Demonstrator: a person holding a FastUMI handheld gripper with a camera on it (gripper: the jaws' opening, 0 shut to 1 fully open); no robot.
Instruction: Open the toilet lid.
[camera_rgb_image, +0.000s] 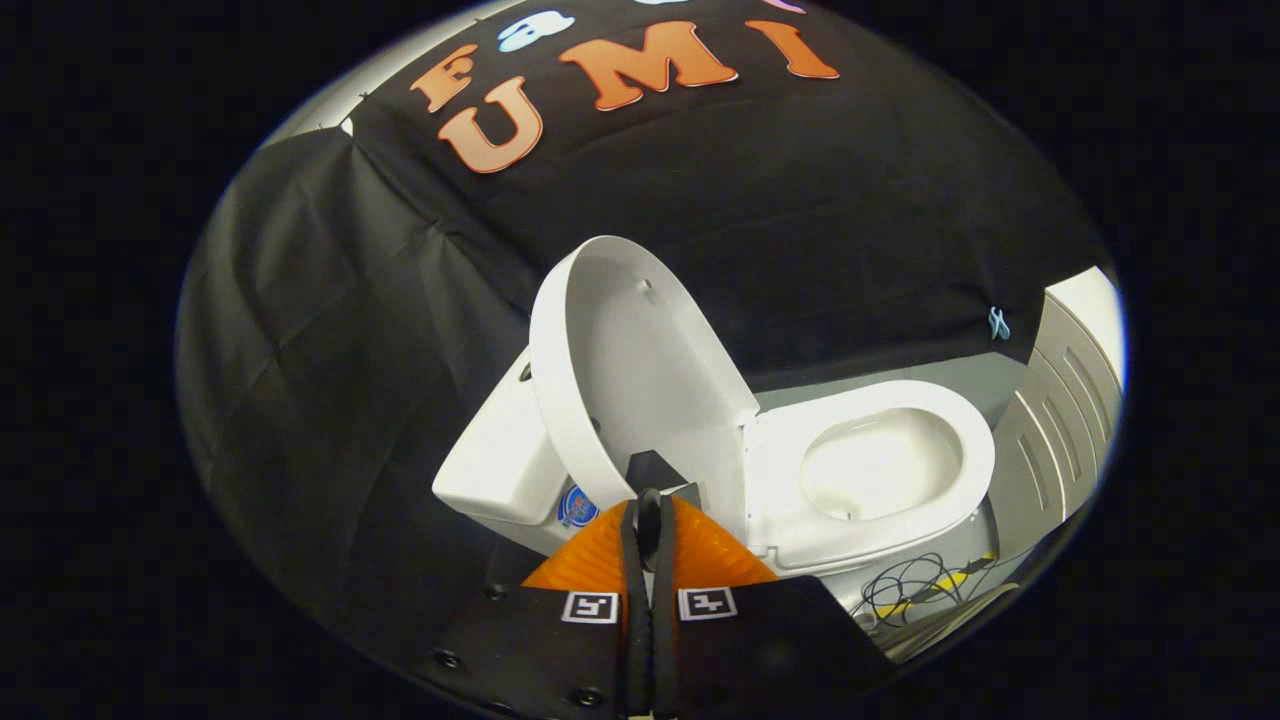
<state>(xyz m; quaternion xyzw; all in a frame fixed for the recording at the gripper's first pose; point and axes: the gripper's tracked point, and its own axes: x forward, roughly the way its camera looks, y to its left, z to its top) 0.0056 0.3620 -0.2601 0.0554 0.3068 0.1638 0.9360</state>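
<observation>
The white toilet appears tilted in the gripper view. Its lid (640, 370) stands raised, its hollow inner side facing me, leaning back toward the tank (500, 460). The seat ring (960, 420) lies down around the open bowl (880, 465). My gripper (649, 497) is shut, the two fingers pressed flat together with no gap. The tips sit right at the lid's rim near its hinge end. I see nothing between them.
A white panel with slots (1060, 400) stands beyond the bowl's front. Loose black and yellow cables (910, 585) lie on the floor beside the toilet's base. Black cloth walls close in behind the tank and along the side, with a small blue clip (998, 322).
</observation>
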